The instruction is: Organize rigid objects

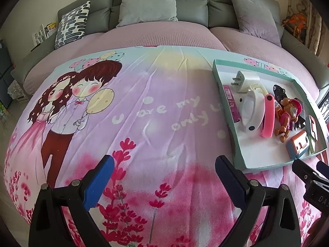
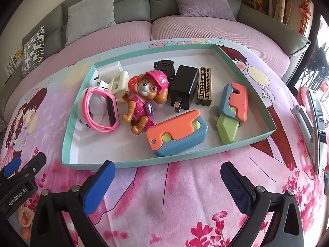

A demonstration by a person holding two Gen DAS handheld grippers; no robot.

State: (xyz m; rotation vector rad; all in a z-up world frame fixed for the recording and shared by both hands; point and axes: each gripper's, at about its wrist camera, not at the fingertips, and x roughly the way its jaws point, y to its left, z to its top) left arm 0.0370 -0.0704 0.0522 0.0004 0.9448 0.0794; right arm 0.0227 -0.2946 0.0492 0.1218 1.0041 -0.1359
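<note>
Tongs on both sides stand wide apart and hold nothing: the left tongs hover over bare printed blanket, and the right tongs hang just short of the near rim of the shallow teal tray. The tray lies on the blanket, which covers a sofa with grey cushions.

All the rigid things sit inside the tray. At its left end a pink wristband loops around a white rounded gadget, with a cream plastic piece and a white plug charger behind them. A toy pup figure in a pink helmet lies on its back near the middle. To its right a black plug charger rests prongs toward the camera, with a gold patterned box just beside it and a small black clip-like part behind. Nearest the front rim lies an orange-and-blue toy knife, closed; to the right a second one shows its green blade pushed out. In the left wrist view a magenta tube lies along the tray's left wall.

Each gripper's tip shows at the edge of the other's view.
</note>
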